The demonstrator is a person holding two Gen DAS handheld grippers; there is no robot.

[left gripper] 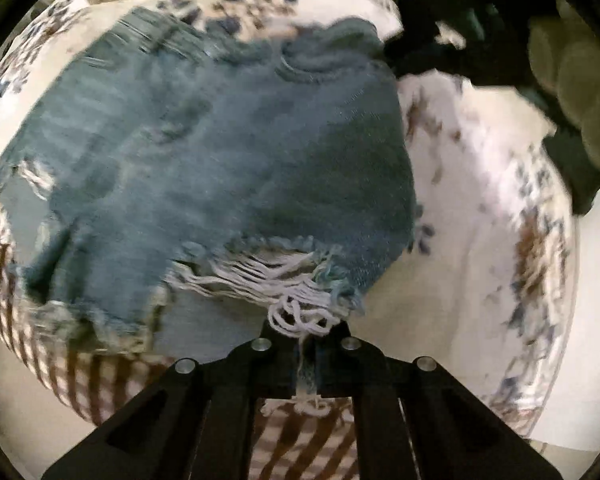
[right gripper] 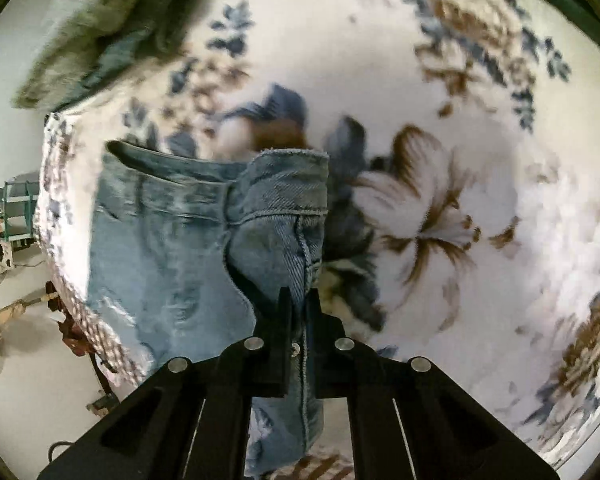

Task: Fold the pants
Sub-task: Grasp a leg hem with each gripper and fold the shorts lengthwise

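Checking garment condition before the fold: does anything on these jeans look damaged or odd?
Yes. The jeans have a ripped patch of loose white threads near the left gripper, which is shut on that frayed edge. Smaller worn spots show elsewhere. The right gripper pinches a seam below the waistband.

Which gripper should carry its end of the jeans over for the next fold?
Probably the left. The left gripper pinches only frayed hem threads of the jeans, a light free end. The right gripper clamps the thick seam below the waistband, better as the anchor.
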